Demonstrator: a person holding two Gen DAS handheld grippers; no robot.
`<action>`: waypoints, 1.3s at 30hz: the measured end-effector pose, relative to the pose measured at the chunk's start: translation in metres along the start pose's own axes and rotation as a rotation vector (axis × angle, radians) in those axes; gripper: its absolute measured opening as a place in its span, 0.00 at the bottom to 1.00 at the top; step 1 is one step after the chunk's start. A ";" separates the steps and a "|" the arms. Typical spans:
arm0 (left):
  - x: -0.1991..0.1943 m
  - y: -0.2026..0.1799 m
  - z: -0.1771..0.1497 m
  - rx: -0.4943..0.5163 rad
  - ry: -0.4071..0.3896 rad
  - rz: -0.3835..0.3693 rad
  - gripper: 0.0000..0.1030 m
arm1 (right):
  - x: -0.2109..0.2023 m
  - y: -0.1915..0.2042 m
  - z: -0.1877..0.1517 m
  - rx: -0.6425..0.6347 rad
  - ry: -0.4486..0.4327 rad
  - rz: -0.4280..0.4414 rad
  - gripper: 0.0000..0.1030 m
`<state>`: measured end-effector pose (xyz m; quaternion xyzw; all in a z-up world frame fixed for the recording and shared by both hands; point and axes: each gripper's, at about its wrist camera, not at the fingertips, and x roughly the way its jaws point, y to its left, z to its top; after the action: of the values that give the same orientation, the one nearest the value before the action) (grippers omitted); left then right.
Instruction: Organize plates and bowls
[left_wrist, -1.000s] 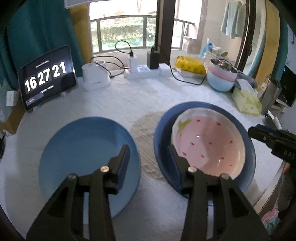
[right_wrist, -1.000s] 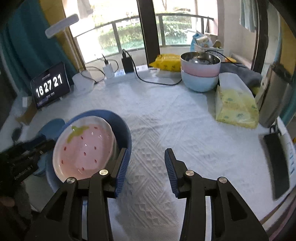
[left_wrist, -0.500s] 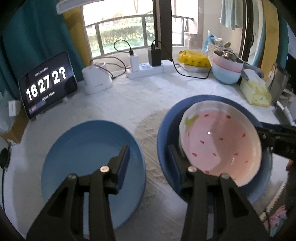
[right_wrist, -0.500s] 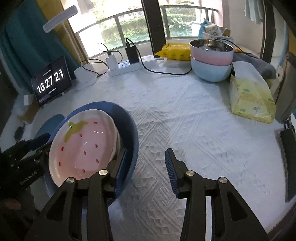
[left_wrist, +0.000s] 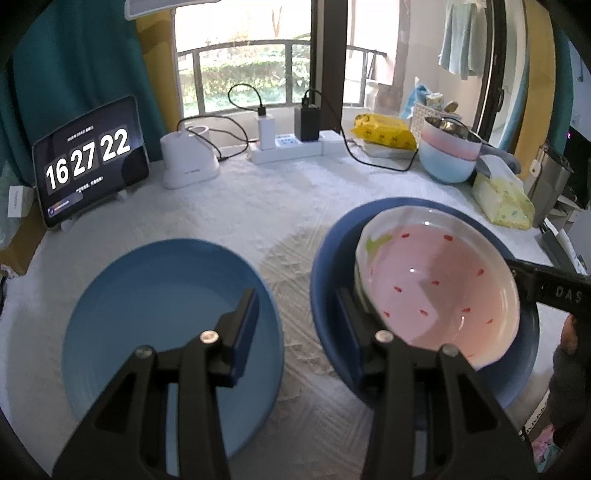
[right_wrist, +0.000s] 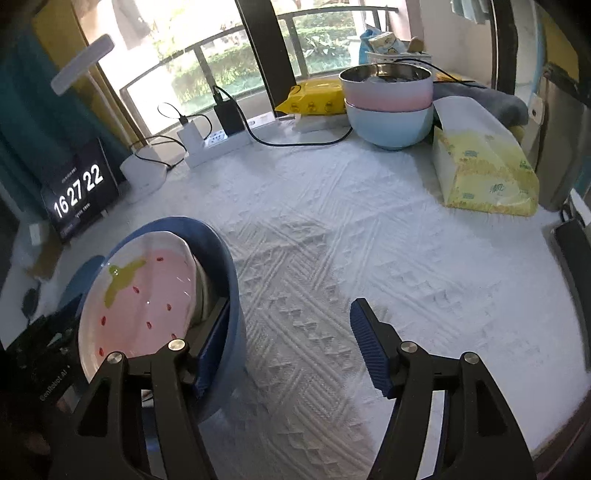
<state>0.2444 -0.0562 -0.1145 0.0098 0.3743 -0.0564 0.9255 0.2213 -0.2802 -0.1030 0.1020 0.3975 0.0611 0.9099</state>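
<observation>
A dark blue bowl (left_wrist: 328, 266) (right_wrist: 225, 258) stands on the white tablecloth with a pink strawberry-pattern dish (left_wrist: 439, 284) (right_wrist: 147, 291) leaning tilted inside it. Left of it lies a light blue plate (left_wrist: 155, 302). My left gripper (left_wrist: 295, 325) is open: one finger over the plate, the other inside the bowl's near-left wall, with no pad pressing. My right gripper (right_wrist: 288, 343) has its jaws opening. Its left finger (right_wrist: 212, 343) is inside the bowl and the bowl's wall stands between the jaws, free of the right finger (right_wrist: 365, 343). It also shows as a black body (left_wrist: 550, 288) at the bowl's right rim.
At the back stand a stack of pink and pale blue bowls (right_wrist: 388, 107), a yellow tissue pack (right_wrist: 484, 173), a power strip with chargers (left_wrist: 288, 147), a white box (left_wrist: 188, 162) and a clock tablet (left_wrist: 88, 158). Bare tablecloth (right_wrist: 369, 240) spreads right of the bowl.
My right gripper's jaws have spread and its right finger has drawn away from the bowl's wall. The bowl with the pink dish now looks nearer and larger in both views.
</observation>
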 end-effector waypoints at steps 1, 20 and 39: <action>-0.001 -0.001 -0.001 0.000 -0.010 0.001 0.41 | -0.001 0.001 -0.001 -0.001 -0.006 0.017 0.51; -0.011 -0.011 -0.003 -0.054 -0.049 -0.032 0.10 | -0.006 0.020 -0.005 0.037 -0.068 0.054 0.08; -0.024 -0.013 -0.002 -0.066 -0.065 -0.040 0.08 | -0.026 0.028 -0.003 0.012 -0.088 0.028 0.08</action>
<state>0.2249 -0.0665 -0.0990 -0.0303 0.3459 -0.0628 0.9357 0.2008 -0.2574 -0.0797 0.1154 0.3561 0.0670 0.9249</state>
